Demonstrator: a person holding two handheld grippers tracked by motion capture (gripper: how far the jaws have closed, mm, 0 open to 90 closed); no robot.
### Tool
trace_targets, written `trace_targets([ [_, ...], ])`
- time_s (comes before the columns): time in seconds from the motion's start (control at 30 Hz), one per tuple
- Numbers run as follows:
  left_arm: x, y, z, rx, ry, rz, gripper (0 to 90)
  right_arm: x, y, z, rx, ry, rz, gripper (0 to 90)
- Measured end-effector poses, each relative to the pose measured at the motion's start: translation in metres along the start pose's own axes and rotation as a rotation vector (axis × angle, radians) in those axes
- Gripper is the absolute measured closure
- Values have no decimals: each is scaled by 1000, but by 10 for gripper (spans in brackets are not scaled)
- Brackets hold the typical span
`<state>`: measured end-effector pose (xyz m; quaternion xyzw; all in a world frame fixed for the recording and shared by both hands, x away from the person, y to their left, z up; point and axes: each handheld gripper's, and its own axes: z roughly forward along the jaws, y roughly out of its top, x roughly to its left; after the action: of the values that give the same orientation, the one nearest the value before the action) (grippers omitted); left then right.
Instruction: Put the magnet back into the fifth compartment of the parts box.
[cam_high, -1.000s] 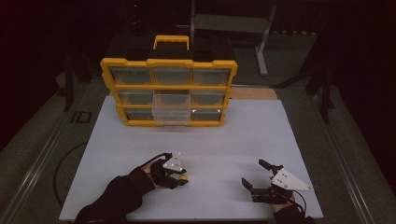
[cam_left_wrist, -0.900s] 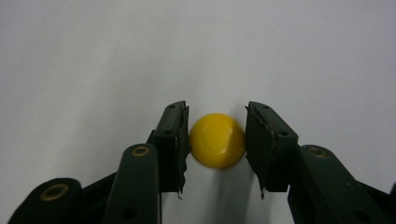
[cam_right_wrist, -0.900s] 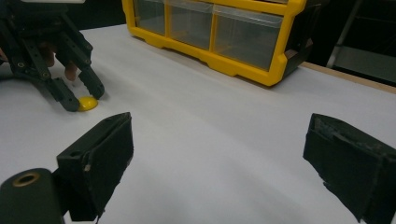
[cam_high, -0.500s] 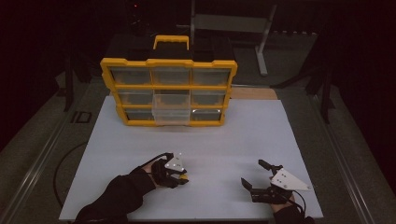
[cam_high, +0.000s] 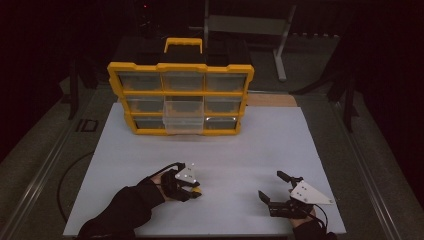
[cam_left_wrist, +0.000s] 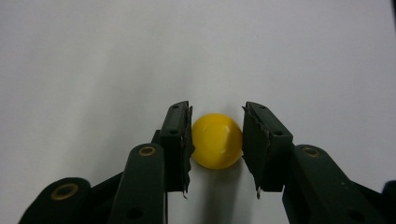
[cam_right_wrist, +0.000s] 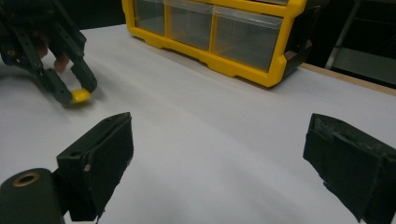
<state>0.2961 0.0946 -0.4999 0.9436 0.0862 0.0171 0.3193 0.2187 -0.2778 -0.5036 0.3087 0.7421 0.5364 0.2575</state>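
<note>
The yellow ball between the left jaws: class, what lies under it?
The yellow ball rests on the white table, clamped by the left gripper. Its contact spot and underside are hidden by the ball itself.

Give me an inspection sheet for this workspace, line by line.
Surface: white board, bare in the middle.
Job's things: small yellow ball between the left gripper's fingers; yellow plastic drawer organiser at the far edge, one clear drawer pulled out.
Clutter: nothing seen.
Grippers: left gripper shut on the ball; right gripper open, holding nothing.
Cables: black cable off the board's left edge.
Surroundings: dark; grey metal stand behind.
</note>
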Motion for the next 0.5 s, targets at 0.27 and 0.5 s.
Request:
trace_targets([
  [0.27, -1, 2, -14, 8, 0, 6, 635, 0, -1, 1, 4, 1, 3, 84],
  [0.5, 1, 6, -27, 10, -5, 0, 635, 0, 0, 0, 5, -2, 5, 84],
])
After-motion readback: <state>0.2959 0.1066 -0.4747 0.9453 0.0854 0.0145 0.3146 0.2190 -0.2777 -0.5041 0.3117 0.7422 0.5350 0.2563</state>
